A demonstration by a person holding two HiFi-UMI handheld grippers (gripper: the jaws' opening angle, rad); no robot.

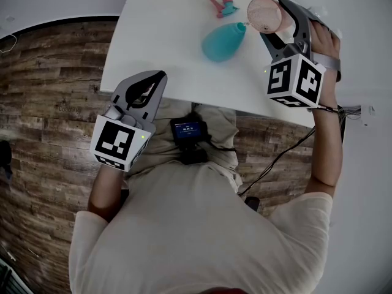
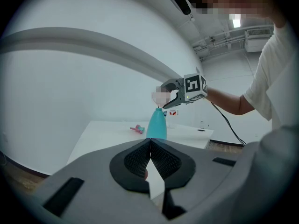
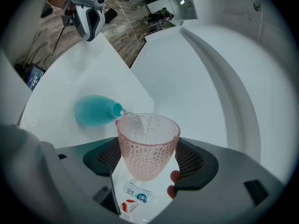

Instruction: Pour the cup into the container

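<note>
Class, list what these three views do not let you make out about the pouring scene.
Every view: level inside the teal container, opaque wall.
Left gripper view: the pink cup, blurred by a mosaic patch.
Head view: the small pink-and-teal item, too small to identify.
Right gripper view: the small bottles, partly hidden behind the cup.

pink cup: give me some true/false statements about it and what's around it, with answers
1. The pink cup is clamped in the right claw. True.
2. The pink cup stands upright on the table. False: it is held in the air, tipped toward the mouth of the teal container.
3. The left claw grips the teal container. False: its jaws are shut on nothing, and it is held well away from the container.
4. The teal container stands on the white table. True.
</note>
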